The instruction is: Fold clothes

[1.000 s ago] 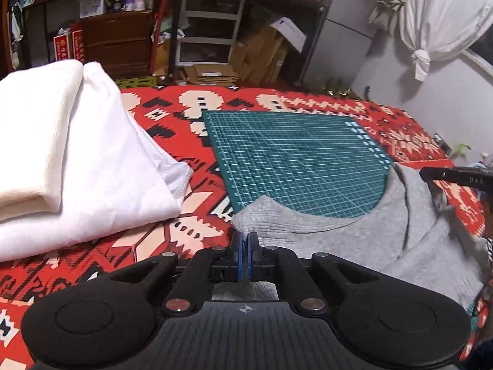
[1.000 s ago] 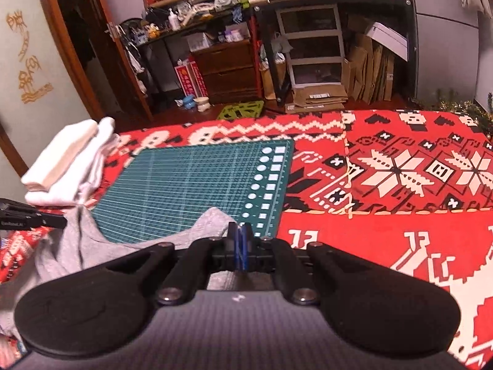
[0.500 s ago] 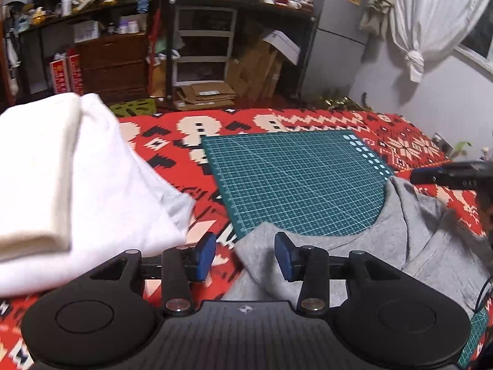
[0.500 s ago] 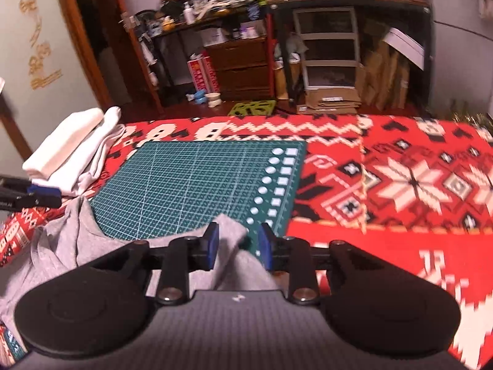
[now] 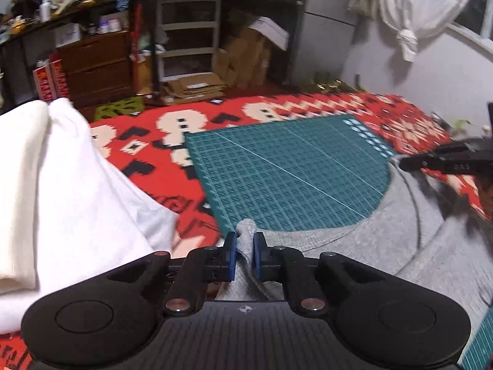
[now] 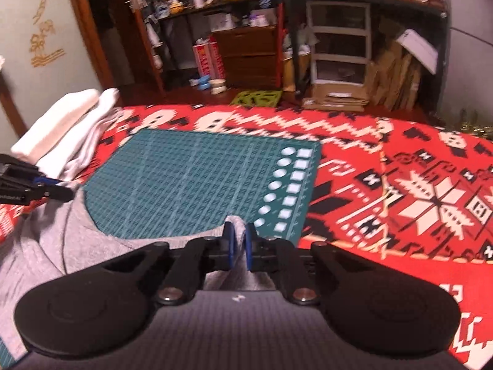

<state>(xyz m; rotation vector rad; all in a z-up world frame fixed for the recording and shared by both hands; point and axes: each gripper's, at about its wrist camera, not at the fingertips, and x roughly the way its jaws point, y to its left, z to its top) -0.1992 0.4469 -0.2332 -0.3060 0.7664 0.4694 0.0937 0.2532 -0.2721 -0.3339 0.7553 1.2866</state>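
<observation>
Grey garment (image 5: 354, 256): both tongs, left (image 5: 245, 254) and right (image 6: 238, 251), were closing on its corners, having opened half a second before; fold could begin.

1. The grey knit garment (image 5: 354, 256) is soft, matt cloth with a fine ribbed weave.
2. The folded white cloth stack (image 5: 61, 191) looks matt and slightly fuzzy, like cotton or towelling.
3. The dark green cutting mat (image 5: 286, 178) is smooth, matt plastic or rubber printed with a pale grid.
4. The red patterned woven cover (image 6: 400, 191) is matt textile with a coarse, pixel-like weave.
5. The left gripper (image 5: 245, 254) and right gripper (image 6: 238, 248) are matt black plastic with round metal pivot pins and blue rubbery pads; their housings carry a fine ribbed texture.
6. The brown drawer chest (image 5: 95, 64) is wood with a dull sheen.
7. The flattened cardboard boxes (image 6: 394, 71) are plain matt paperboard.
</observation>
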